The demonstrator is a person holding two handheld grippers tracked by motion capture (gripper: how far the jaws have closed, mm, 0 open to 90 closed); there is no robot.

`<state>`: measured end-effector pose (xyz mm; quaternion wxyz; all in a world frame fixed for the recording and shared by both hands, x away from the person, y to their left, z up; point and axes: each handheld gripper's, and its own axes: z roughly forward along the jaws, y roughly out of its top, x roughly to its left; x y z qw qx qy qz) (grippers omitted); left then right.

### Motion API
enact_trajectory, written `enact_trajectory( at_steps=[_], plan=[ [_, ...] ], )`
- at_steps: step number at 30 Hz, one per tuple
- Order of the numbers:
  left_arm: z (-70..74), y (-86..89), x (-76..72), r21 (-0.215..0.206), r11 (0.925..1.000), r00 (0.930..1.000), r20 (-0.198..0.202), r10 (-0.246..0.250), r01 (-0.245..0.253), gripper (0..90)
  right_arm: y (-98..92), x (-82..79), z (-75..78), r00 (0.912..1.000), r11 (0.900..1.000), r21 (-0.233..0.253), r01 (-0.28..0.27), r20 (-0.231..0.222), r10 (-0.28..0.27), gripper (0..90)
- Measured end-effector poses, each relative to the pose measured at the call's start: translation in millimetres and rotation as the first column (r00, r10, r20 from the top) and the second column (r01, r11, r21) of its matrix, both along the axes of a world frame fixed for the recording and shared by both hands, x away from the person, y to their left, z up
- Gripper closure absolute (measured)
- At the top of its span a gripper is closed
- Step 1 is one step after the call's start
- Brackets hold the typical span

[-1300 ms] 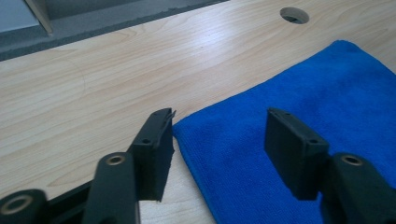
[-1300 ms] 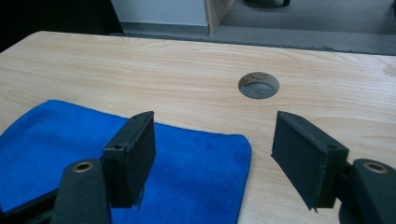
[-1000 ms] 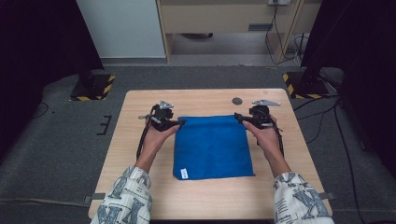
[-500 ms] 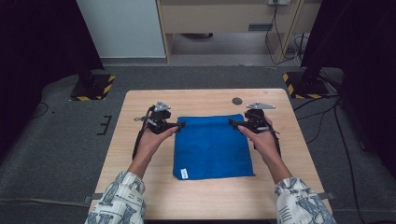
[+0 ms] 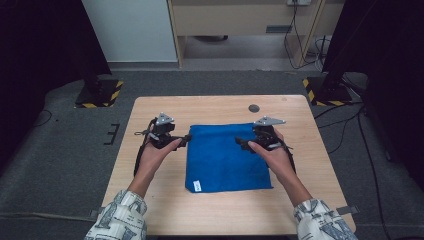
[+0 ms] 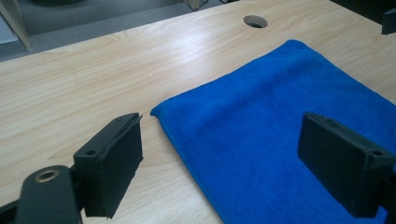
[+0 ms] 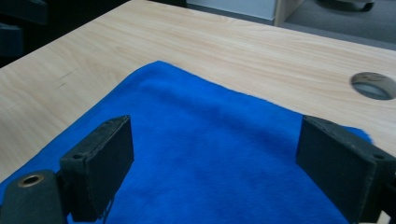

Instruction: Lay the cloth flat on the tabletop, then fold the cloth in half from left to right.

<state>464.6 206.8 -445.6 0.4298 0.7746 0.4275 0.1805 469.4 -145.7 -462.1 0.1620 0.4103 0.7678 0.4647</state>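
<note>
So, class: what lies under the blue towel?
The blue towel lies flat on the wooden table, whose bare top shows all around it. Whatever is beneath the cloth itself is covered and cannot be seen.

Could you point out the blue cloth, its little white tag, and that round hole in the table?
blue cloth (image 5: 227,155), high view, middle.
white tag (image 5: 197,186), high view, its centre.
round hole (image 5: 254,108), high view, its dark centre.

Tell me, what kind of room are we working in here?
Probably a lab or recording workspace: a bare wooden table with a cable hole, hazard-striped stand bases on grey carpet, and loose cables.
</note>
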Motion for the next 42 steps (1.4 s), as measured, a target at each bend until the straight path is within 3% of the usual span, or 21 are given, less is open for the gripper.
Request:
enact_trajectory(
  at_steps=[11, 19, 23, 32, 42],
  plan=[
    [-8.9, 14.7, -10.8, -0.008, 1.0, 0.9999, -0.012, 0.0, 0.0, 10.9, 23.6, -12.4, -0.7, 0.9974, 0.997, 0.007, -0.073, -0.003, 0.073, 13.9],
    [-17.6, 29.7, -13.6, -0.014, 0.9998, 0.9996, -0.022, 0.014, -0.015, 9.4, 42.8, -23.4, -5.0, 0.9931, 0.993, -0.018, -0.117, -0.008, 0.117, 14.2],
    [-19.9, 34.5, -15.4, -0.017, 0.9997, 0.9995, -0.028, 0.016, -0.016, 8.9, 53.7, -29.0, -9.6, 0.9878, 0.988, -0.032, -0.154, -0.028, 0.153, 14.0],
    [-24.1, 41.8, -17.6, -0.013, 0.9996, 0.999, -0.038, 0.025, -0.026, 8.8, 77.4, -40.5, -13.1, 0.9735, 0.972, -0.049, -0.228, -0.028, 0.227, 15.6],
    [-25.2, 48.5, -21.6, -0.018, 0.9988, 0.9984, -0.034, 0.045, -0.046, 8.8, 98.1, -51.6, -20.1, 0.9571, 0.955, -0.061, -0.289, -0.04, 0.287, 27.3]
  ],
)
